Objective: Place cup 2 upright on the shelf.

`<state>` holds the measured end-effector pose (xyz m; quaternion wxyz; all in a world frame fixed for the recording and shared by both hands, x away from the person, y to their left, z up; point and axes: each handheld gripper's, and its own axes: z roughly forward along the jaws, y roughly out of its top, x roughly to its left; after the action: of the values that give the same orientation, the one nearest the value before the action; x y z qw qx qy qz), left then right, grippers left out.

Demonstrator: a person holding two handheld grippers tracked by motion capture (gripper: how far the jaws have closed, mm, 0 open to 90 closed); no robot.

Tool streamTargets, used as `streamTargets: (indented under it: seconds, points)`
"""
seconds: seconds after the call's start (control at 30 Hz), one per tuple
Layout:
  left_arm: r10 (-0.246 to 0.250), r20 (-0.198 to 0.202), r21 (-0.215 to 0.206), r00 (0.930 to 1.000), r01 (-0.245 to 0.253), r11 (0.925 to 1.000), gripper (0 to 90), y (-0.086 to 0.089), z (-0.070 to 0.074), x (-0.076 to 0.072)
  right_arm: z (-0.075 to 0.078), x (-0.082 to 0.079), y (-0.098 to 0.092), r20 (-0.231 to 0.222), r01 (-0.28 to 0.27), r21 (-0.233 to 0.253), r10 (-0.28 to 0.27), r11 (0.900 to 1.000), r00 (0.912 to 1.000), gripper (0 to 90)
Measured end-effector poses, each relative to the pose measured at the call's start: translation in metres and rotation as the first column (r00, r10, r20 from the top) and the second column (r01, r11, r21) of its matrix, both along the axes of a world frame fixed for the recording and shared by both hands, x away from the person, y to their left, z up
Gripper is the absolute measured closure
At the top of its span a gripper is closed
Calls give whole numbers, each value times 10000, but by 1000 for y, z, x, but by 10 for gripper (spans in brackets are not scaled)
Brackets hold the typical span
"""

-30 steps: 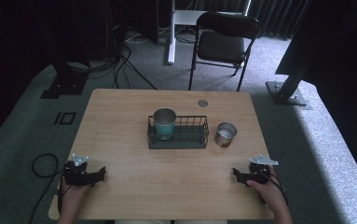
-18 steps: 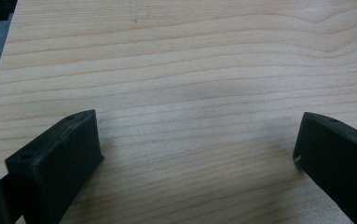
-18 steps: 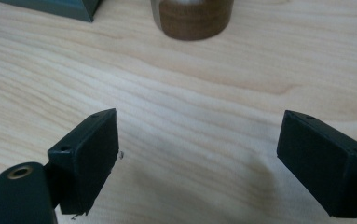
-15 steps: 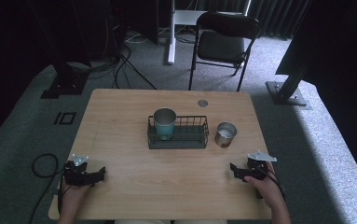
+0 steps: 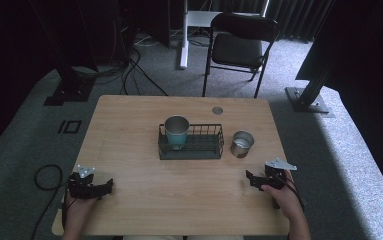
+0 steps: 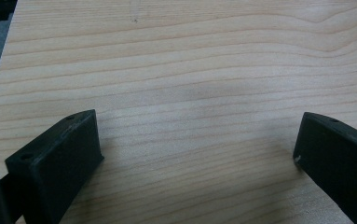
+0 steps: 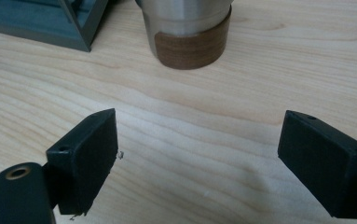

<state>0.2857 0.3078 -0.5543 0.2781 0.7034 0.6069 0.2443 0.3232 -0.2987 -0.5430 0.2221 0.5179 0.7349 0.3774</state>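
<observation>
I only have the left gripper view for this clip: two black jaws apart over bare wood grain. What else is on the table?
Observer: In the high view a dark wire basket sits mid-table with a teal cup standing in its left end.
Operator: Anything outside the basket?
Observer: A steel cup stands on the table just right of it; the right gripper view shows a brown band round its base.
Operator: Where's the right gripper?
Observer: The right gripper is near the table's right front, jaws open and pointed at that steel cup, not touching it.
</observation>
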Motion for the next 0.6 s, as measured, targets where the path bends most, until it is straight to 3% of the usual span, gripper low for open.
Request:
streamTargets:
  seconds: [0.6]
  points:
    - [2, 2, -1, 10000, -2, 10000, 12, 0, 0, 0, 5, 15, 8, 479, -65, 235, 54, 9997, 9988, 119]
